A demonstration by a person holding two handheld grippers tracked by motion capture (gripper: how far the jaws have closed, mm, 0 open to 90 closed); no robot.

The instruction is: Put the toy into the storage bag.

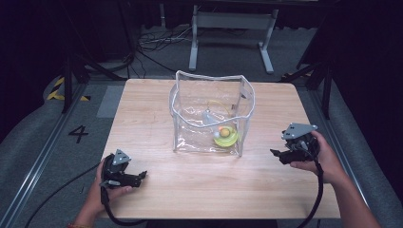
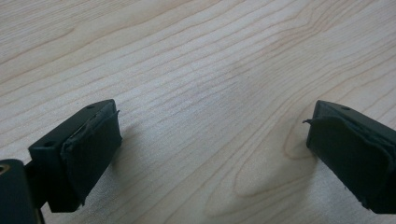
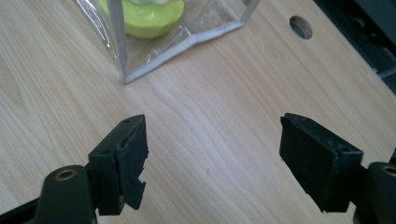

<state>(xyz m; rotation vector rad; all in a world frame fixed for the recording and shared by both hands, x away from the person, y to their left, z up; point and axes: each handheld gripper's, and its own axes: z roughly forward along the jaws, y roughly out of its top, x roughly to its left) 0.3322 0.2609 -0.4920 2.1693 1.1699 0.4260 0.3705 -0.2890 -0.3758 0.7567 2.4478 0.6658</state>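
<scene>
Two tongs (image 1: 139, 177) (image 1: 277, 153) agape, wooden table (image 1: 152, 118), dark room

A black number 4 (image 1: 78, 133) stands on the grey floor (image 1: 57, 142) left of the counter (image 1: 142, 109); nothing else can be read.

Matt wooden table (image 1: 157, 190), glossy plastic bag (image 1: 190, 102)
</scene>
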